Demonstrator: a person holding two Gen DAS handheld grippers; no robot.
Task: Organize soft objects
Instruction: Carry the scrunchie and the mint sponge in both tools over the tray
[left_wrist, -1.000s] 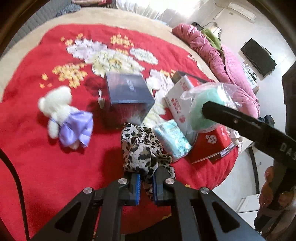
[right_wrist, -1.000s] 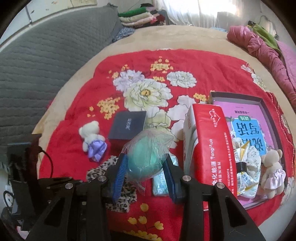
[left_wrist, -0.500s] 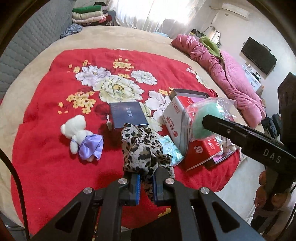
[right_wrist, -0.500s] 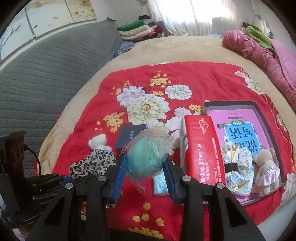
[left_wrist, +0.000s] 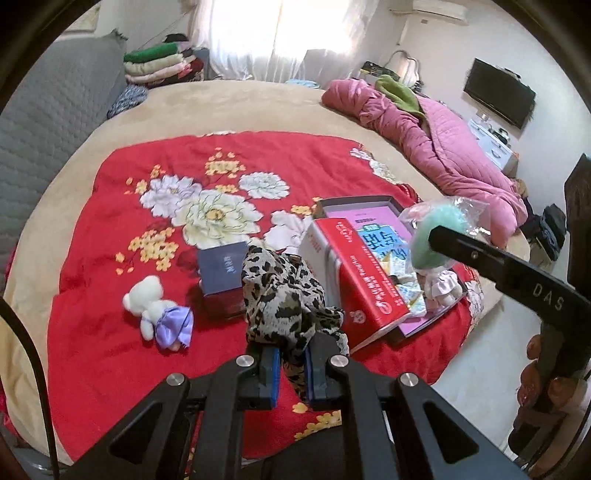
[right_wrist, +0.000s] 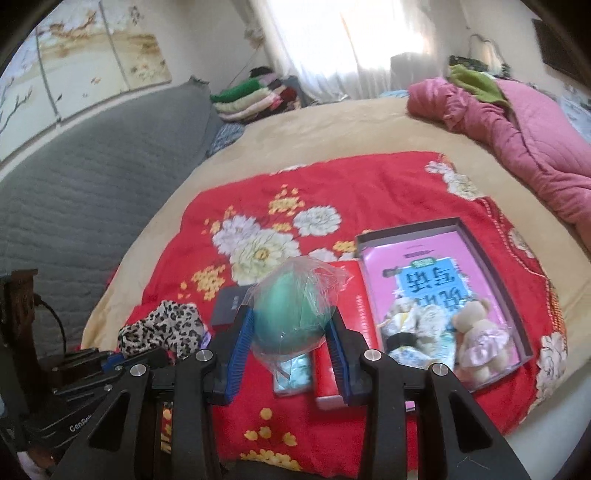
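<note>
On the red flowered blanket (left_wrist: 110, 332) a white teddy bear (left_wrist: 157, 312) lies at the left, with a dark blue box (left_wrist: 221, 269) beside it. The left tool (left_wrist: 290, 369) is clamped on a leopard-print cloth (left_wrist: 280, 295), held above the blanket. Further right stands a red carton (left_wrist: 369, 291), then a tray (right_wrist: 517, 314) holding small bears. The right tool (right_wrist: 290, 339) grips a green sponge in a clear bag (right_wrist: 291, 310), lifted clear of the bed.
</note>
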